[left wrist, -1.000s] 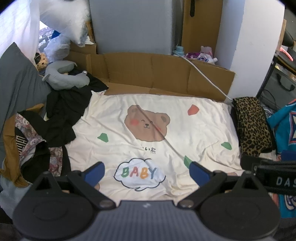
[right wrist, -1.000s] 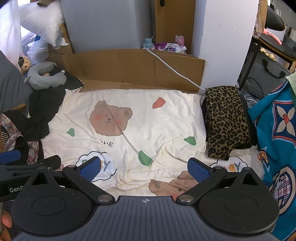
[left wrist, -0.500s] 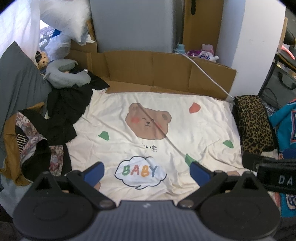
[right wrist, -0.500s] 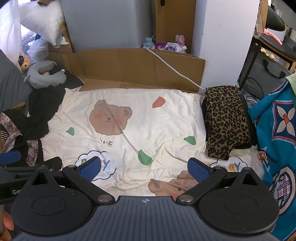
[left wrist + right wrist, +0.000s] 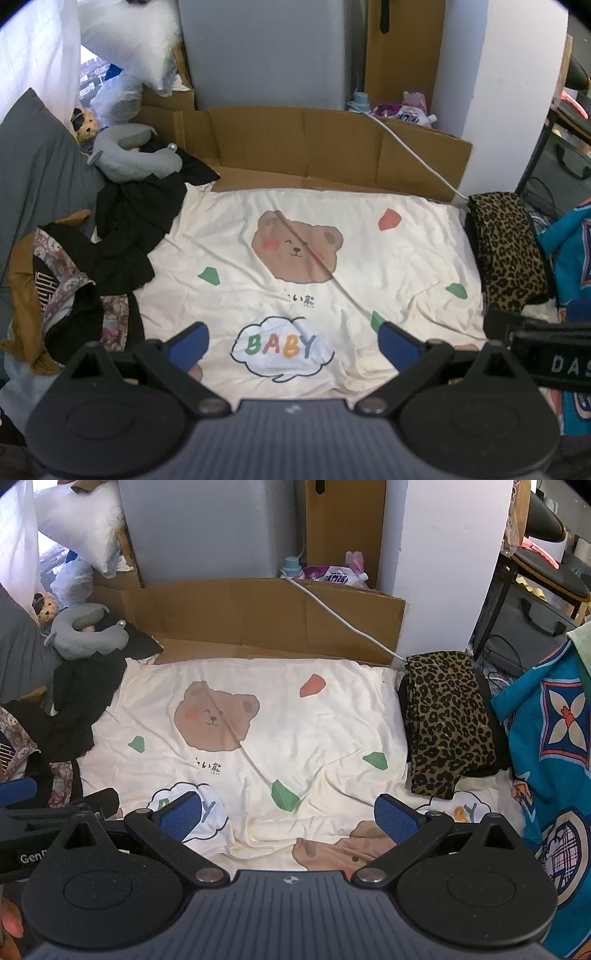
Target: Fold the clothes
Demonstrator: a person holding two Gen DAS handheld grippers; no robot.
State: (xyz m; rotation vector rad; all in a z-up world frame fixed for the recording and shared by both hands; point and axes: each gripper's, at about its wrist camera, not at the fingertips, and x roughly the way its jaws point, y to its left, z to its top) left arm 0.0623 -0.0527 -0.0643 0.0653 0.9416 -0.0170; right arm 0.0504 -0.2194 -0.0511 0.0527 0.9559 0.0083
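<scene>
Clothes were seen heaped at the left edge of the bed: a black garment lay draped over a patterned pile, with its long axis running from the far left corner toward the near left. A leopard piece, apparently already folded, was laid at the right edge, its length pointing away from the cameras. Between the two, the bear sheet was left bare as the folding area.

Both grippers were held low over the near edge of the sheet, side by side. The left gripper was spread wide with nothing between its pads, hovering over the "BABY" print. The right gripper was likewise released and empty, above a rumpled fold of the sheet.

The unfolded heap lay to the left and slightly ahead of the left gripper, which was judged the nearer of the two; the right gripper was separated from it by the left one. A first reach for the black garment was therefore thought likelier from the left side, across its long axis
</scene>
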